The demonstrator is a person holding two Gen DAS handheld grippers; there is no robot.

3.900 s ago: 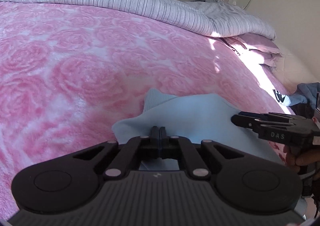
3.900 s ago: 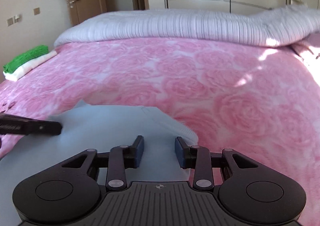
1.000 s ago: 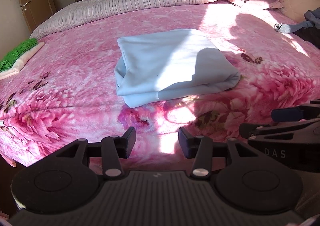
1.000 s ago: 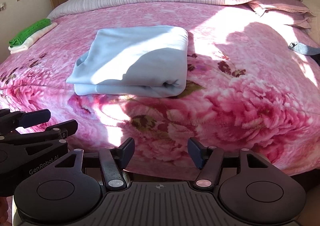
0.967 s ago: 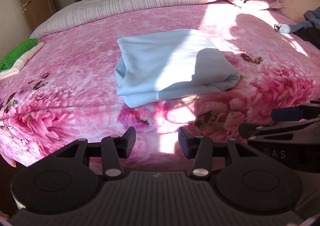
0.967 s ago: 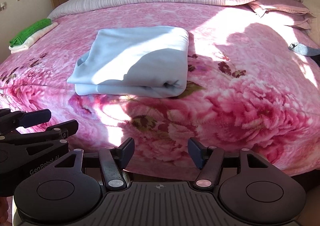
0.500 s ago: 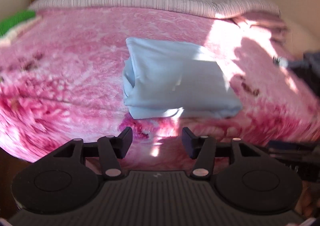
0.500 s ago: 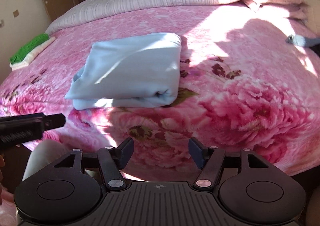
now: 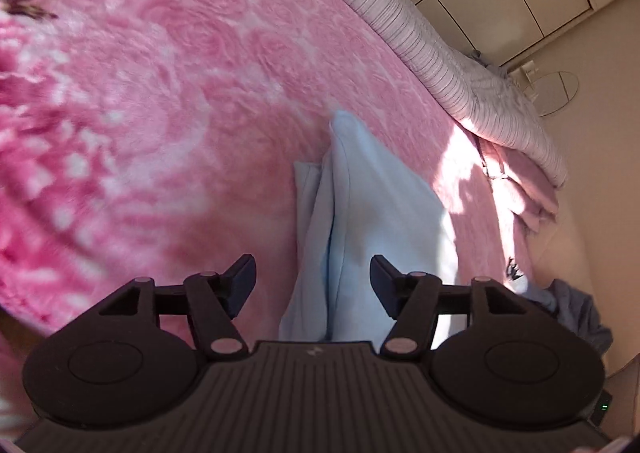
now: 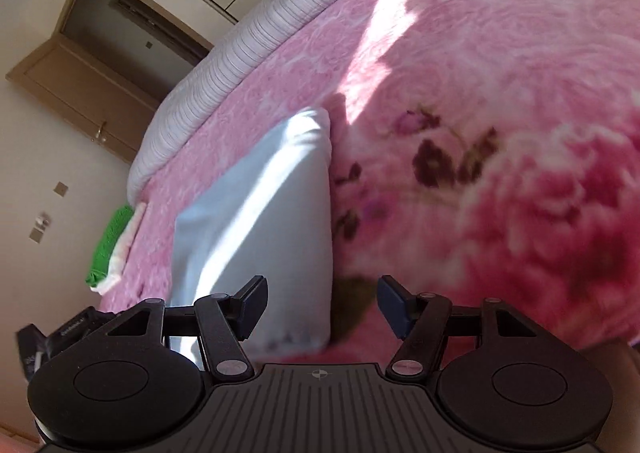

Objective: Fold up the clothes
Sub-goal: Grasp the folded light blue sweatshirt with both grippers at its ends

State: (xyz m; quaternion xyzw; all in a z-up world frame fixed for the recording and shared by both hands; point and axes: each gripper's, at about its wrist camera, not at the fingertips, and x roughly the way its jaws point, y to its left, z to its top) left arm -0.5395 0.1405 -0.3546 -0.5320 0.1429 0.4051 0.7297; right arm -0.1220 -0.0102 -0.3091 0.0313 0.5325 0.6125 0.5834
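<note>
- The pink rose-patterned blanket (image 9: 168, 65) is covering the whole bed and filling most of both wrist views; it is giving a broad, soft surface for folding, with bare room lying open from 9 to 12 o'clock of the garment in the left view and from 1 to 4 o'clock in the right view.
- The striped duvet (image 9: 416, 33) is lying rolled along the far side of the bed, toward 1 o'clock in the left view, likely pushed back to keep the working area free.
- The light blue folded garment (image 9: 384, 209) is resting on the blanket in a compact bundle. Its layered open edges are showing at about 11 o'clock of the left gripper, while a smooth folded edge is running up toward 12 o'clock in the right view (image 10: 280, 189).
- The left gripper (image 9: 312, 277) is hovering over the near end of the bundle, its jaws opening wide with blue cloth showing between them but not pinched.
- The right gripper (image 10: 322, 303) is standing spread and empty at the bundle's near corner, straddling the folded edge, seemingly placed for a two-handed lift or final fold.
- A green and white folded stack (image 10: 110, 249) is sitting near the bed's edge at 9 o'clock in the right view, well apart.
- Dark clothes (image 9: 580, 313) are lying at 3 o'clock in the left view.
</note>
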